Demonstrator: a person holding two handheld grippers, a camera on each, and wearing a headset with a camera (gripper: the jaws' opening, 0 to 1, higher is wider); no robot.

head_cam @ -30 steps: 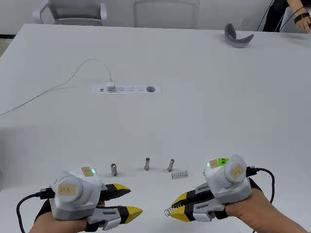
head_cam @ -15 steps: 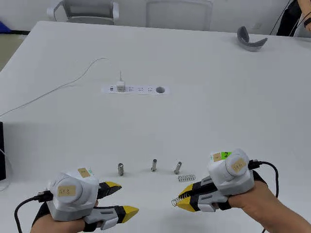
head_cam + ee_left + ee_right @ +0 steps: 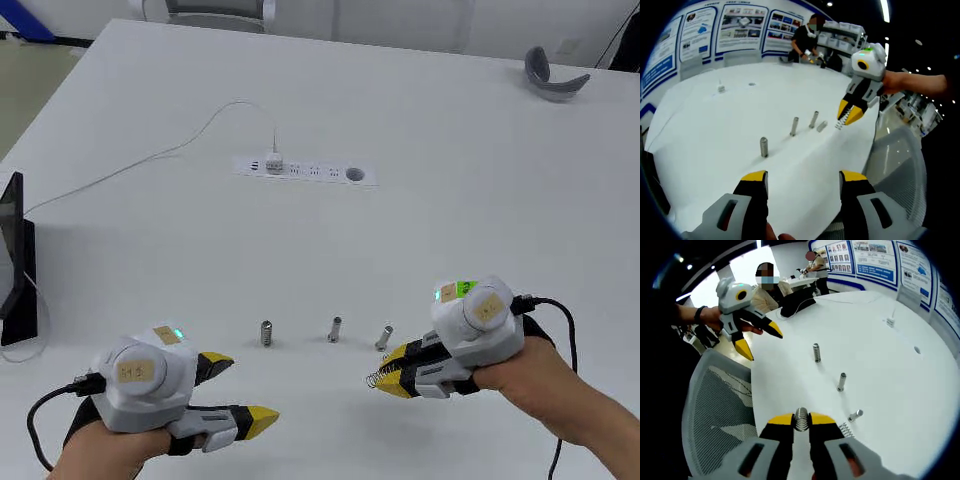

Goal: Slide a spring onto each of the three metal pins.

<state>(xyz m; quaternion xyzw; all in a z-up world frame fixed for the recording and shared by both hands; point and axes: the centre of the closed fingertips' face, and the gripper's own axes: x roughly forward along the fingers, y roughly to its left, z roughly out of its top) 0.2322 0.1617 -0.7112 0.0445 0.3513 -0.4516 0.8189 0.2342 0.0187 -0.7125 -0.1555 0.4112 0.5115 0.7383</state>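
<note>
Right gripper (image 3: 392, 368): jaws drawn in to about the width of one coil, pinching the held spring (image 3: 800, 418) across its side. Part of the spring pokes out past the yellow tips toward the pins. I judge the side grip is deliberate, since it leaves the open end of the bore free to drop over a pin top. The gripper hangs low over the table (image 3: 420, 230), just beside the right-hand pin (image 3: 385, 337), so the approach looks short. Left gripper (image 3: 240, 390): jaws spread wide with nothing between them, held at the near left and well apart from the pin row. It is probably parked there to keep out of the right gripper's path while staying ready to steady a pin. The pins stand in a row. The leftmost pin (image 3: 266, 334) already wears the fitted spring (image 3: 764, 147). The middle pin (image 3: 335, 328) is bare and upright. The right-hand pin is bare and looks tilted (whether it is seated crooked or this is only the lens, I cannot tell). A loose spring (image 3: 845, 429) lies flat on the table near that pin and close to the right gripper's jaw, presumably left within reach for the last pin. Judged progress is one of three done. The step in hand is bringing the held spring's free end over a bare pin and lining it up along the pin's axis, and a tilted pin would need a matching angle or the coil will snag. The power strip (image 3: 305, 171) sits far back, clear of the work.
</note>
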